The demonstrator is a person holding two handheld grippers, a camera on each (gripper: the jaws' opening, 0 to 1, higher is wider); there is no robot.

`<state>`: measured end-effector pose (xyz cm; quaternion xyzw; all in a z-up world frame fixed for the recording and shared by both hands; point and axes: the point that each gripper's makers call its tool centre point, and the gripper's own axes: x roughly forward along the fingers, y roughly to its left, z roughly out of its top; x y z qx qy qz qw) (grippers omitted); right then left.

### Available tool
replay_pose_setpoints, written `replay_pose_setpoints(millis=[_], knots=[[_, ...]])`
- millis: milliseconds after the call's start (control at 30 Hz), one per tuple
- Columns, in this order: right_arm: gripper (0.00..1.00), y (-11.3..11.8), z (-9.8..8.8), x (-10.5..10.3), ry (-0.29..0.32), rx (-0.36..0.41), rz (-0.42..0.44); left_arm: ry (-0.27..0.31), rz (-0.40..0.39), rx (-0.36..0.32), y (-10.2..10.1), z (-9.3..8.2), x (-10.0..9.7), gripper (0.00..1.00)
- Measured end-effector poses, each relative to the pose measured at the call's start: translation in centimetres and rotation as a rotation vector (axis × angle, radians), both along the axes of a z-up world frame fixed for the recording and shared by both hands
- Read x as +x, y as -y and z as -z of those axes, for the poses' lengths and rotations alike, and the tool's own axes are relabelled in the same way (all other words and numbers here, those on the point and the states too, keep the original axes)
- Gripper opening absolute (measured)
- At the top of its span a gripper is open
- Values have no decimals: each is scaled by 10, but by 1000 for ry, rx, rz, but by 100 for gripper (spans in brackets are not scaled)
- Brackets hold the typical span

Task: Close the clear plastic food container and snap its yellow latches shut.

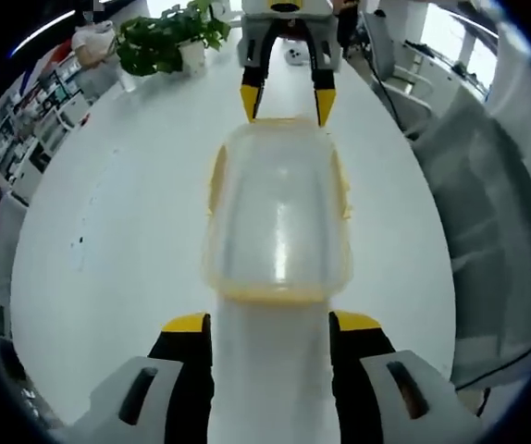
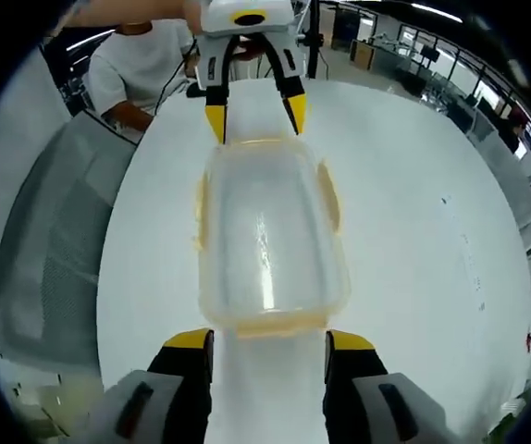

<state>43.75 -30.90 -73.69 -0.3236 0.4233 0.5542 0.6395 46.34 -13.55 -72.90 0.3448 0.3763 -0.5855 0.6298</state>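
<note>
A clear plastic food container with yellow latches lies lengthwise on the white table between my two grippers. Its clear lid seems to rest on top. Side latches flare outward, and an end latch faces each camera. My left gripper stands open at one short end, jaw tips just outside the end corners. At the opposite short end my right gripper is open the same way. Neither holds anything.
A potted plant stands on the table's far end behind the right gripper. A grey mesh chair sits along one table side. A person in a white shirt is behind the left gripper. Shelving lines the room's edge.
</note>
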Motion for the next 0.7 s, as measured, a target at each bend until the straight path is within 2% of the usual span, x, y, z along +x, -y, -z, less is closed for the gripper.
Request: replay_pose_setpoints(millis=[67,167,367,467,567,633,667,700], knots=[[48,2,-2,-1,-13,4,30,-1,-53,-30,1,-6,4,50],[48,1,-5,-1,-26,30,80,-3,-118,-27,-4,-10,8,52],[49,1,-10,4,-43,50,224,-71,-265,-66,-3,-16,7,46],[48,0,-12,12,-37,51,284,-115,-355,-120,3,-20,7,46],[48,-7,-18,17,-61,99,357,-133,-427,-132,5,-20,8,45],[47,-7,-20,21,-42,83,390,-158,-445,-107,4,-17,5,40],[47,-11,-21,23,-54,95,409,-160,-444,-112,6,-16,4,40],[48,-13,-21,22,-77,101,441,-168,-476,-118,8,-15,4,43]])
